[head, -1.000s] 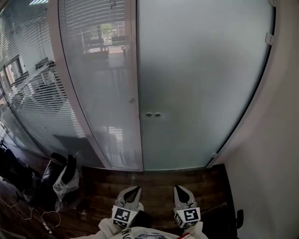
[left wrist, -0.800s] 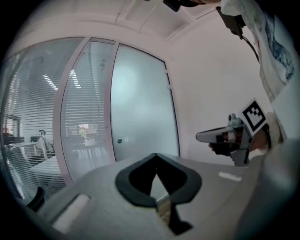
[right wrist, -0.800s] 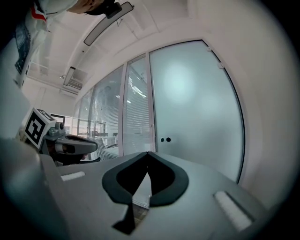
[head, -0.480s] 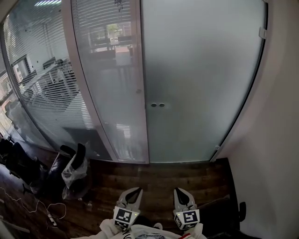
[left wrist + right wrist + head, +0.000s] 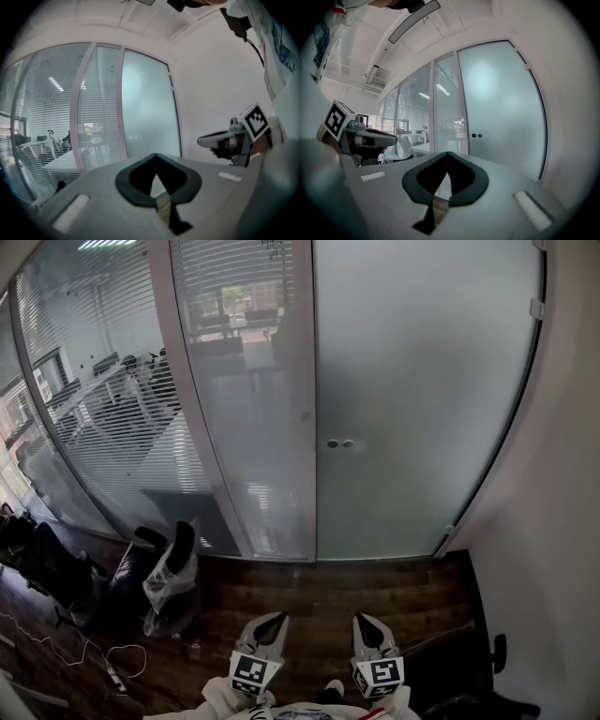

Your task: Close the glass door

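Two broad panes fill the far side ahead of you: on the right the frosted glass door [image 5: 422, 399], its left edge meeting the frame post, and on the left a glazed partition [image 5: 112, 418] hung with slatted blinds. A white wall [image 5: 562, 521] runs along your right. Dark wood floor [image 5: 319, 592] lies between you and the door. At the near left stand black chairs [image 5: 56, 568], a clear plastic bag [image 5: 169, 582] slumped against one. Your left gripper [image 5: 274, 619] and right gripper [image 5: 362, 622] sit side by side at the near edge, well apart from the door. Each has its jaws pressed together, pinching nothing. Smallest of all is a pair of round fittings [image 5: 339, 443] by the door's left edge.
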`<action>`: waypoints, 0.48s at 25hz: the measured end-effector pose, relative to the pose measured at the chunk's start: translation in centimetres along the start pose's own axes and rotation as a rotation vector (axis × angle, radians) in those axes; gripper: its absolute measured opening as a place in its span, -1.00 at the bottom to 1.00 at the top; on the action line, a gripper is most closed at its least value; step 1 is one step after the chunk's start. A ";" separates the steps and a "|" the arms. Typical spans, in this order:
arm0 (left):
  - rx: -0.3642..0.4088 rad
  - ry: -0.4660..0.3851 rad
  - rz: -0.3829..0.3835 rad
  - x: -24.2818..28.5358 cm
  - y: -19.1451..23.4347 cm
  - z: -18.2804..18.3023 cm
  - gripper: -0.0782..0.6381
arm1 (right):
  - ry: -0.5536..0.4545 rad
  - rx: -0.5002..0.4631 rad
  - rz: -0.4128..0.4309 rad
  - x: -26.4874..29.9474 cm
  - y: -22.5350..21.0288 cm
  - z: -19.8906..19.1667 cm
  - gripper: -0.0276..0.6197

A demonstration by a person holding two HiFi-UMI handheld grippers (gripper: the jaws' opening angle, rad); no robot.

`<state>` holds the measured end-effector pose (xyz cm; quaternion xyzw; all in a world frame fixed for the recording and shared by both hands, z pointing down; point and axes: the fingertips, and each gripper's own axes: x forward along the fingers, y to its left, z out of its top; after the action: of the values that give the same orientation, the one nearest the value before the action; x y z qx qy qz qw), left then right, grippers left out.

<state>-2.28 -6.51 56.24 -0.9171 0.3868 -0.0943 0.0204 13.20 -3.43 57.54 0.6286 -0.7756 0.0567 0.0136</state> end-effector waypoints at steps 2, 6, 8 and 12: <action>0.022 0.010 -0.002 -1.9 1.4 -0.2 -0.77 | 0.006 -0.001 -0.009 0.2 2.5 -0.3 -0.90; 0.038 0.018 -0.001 -6.1 4.6 -1.5 -0.77 | 0.027 0.010 -0.014 0.6 8.6 -1.2 -0.90; 0.035 0.024 -0.007 -7.9 6.3 -2.3 -0.77 | 0.026 0.012 -0.015 0.9 11.3 -1.3 -0.90; 0.024 0.030 -0.012 -10.7 9.0 -3.7 -0.77 | 0.041 0.029 -0.076 1.2 14.0 -2.3 -0.90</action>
<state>-16.67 -5.07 57.19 -0.9176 0.3803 -0.1126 0.0250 -0.88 -1.46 58.93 0.6562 -0.7499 0.0801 0.0226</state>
